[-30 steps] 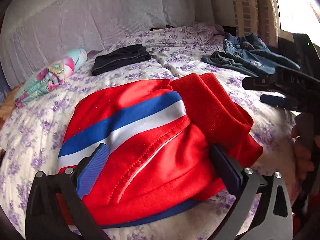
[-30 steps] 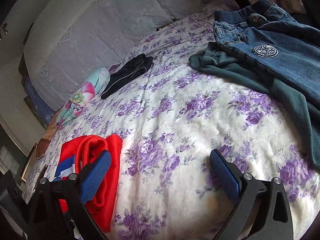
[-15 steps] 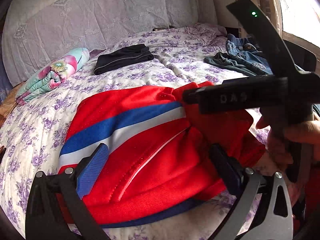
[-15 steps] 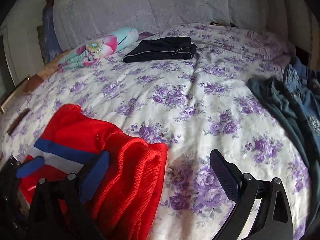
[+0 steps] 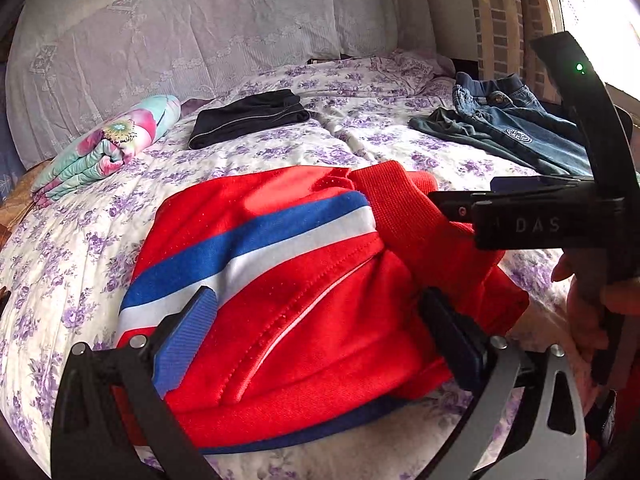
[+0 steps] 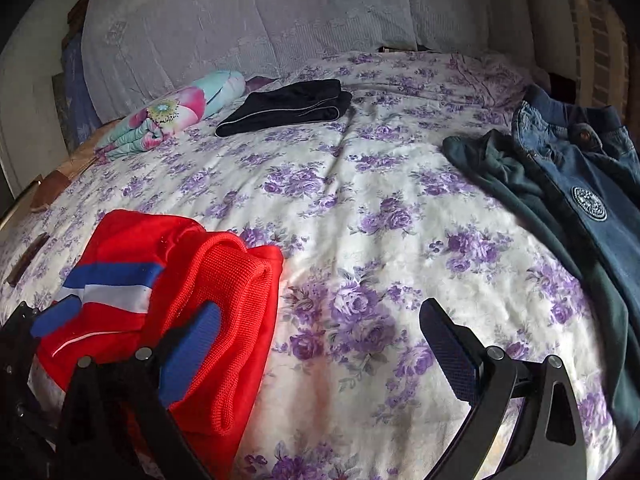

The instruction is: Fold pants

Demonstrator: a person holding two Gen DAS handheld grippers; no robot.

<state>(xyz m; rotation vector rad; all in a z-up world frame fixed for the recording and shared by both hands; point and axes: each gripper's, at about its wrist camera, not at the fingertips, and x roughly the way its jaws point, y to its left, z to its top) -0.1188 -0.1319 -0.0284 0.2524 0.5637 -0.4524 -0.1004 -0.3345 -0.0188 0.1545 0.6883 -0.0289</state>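
Note:
The red pants [image 5: 312, 296] with a blue and white stripe lie folded in a bundle on the floral bed sheet [image 5: 80, 240]. My left gripper [image 5: 320, 332] is open and hovers just above the bundle, one finger on each side of it. My right gripper [image 6: 320, 344] is open and empty over the sheet. Its left finger [image 6: 188, 352] is over the ribbed red waistband [image 6: 232, 312]. The right gripper's black body [image 5: 560, 216] shows at the right of the left wrist view, held by a hand.
Blue jeans [image 6: 580, 184] on dark green pants [image 6: 500, 176] lie at the right. Folded black pants [image 6: 288, 106] and a rolled floral cloth [image 6: 172, 116] lie at the back. A grey headboard cover [image 6: 260, 20] stands behind. Bare sheet [image 6: 380, 220] lies in the middle.
My right gripper swung left, from facing the jeans to facing the red pants, and came close beside the left gripper. The left gripper and red pants stayed almost still.

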